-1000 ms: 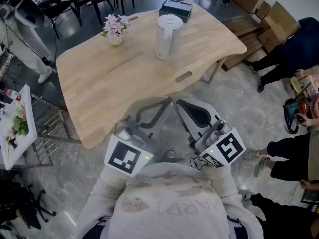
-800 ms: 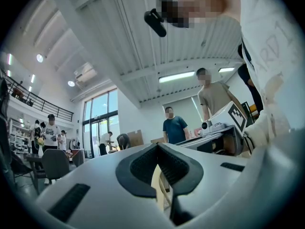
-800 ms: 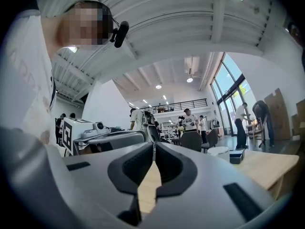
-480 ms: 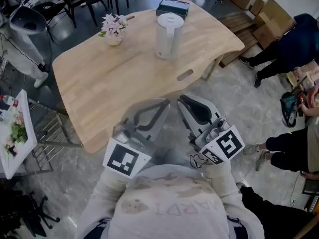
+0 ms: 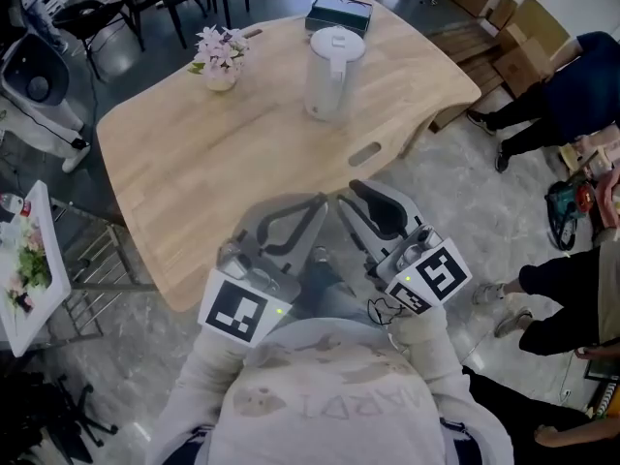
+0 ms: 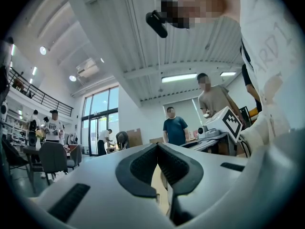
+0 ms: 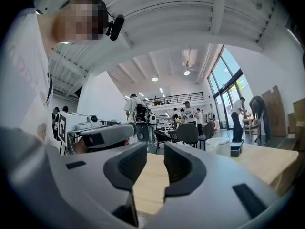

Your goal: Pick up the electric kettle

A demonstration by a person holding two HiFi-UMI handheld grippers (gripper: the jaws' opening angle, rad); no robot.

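The white electric kettle stands upright with its lid on, at the far side of the pale wooden table. Both grippers hang short of the table's near edge, far from the kettle, pointing level toward it. My left gripper is shut with its tips touching and nothing between them. My right gripper has just been opening; a narrow gap shows between its pads with only bare tabletop seen through it. In the right gripper view the kettle is small and far off to the right.
A vase of pink flowers stands at the table's far left and a dark box lies behind the kettle. A slot cuts the tabletop near its front edge. People and cardboard boxes are at right, chairs beyond, a white board at left.
The right gripper's jaws have parted from shut to a narrow gap. Both grippers have edged closer to the table's near edge. The left gripper stays shut.
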